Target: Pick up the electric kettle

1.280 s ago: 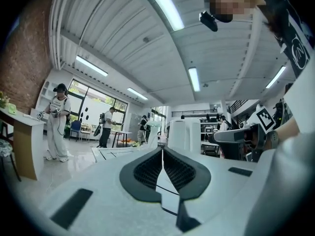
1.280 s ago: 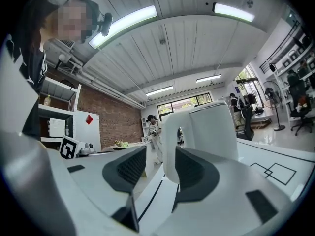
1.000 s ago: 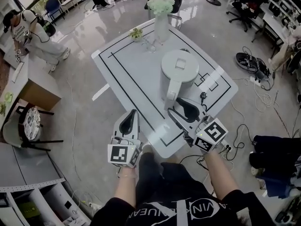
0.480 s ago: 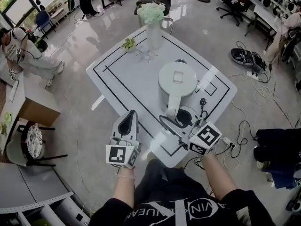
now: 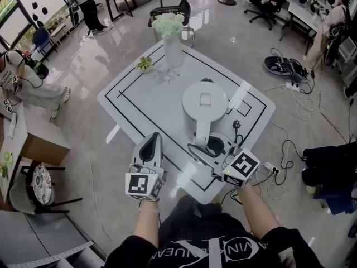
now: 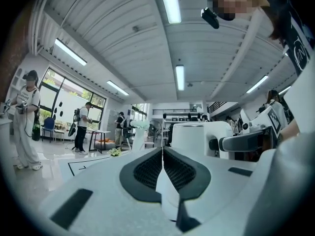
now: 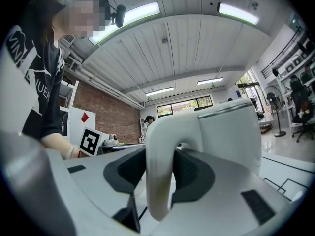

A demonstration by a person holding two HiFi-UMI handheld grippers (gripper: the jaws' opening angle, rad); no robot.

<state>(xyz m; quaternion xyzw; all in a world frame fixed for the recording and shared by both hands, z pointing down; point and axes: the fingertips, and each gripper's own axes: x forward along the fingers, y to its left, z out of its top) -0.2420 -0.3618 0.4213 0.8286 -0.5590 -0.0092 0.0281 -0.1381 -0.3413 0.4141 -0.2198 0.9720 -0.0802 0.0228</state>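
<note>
Person under inspection wears a black short-sleeved top (image 5: 206, 250) with white block lettering across the chest, and dark trousers (image 5: 178, 205). Forearms are bare below the sleeve hems. A small black camera (image 6: 210, 17) is worn at the head.

The left gripper (image 5: 157, 136) has a white moulded shell tapering forward. Its fingers (image 6: 145, 173) are lined with dark grey pads of fine diamond texture, and dark rectangular recesses are set into the shell. A cube (image 5: 144, 184) at its rear bears black-and-white square markers.

The right gripper (image 5: 202, 145) is of identical build and has its own marker cube. Its fingers are closing, pads against the handle of the electric kettle (image 5: 205, 102) between them.
</note>
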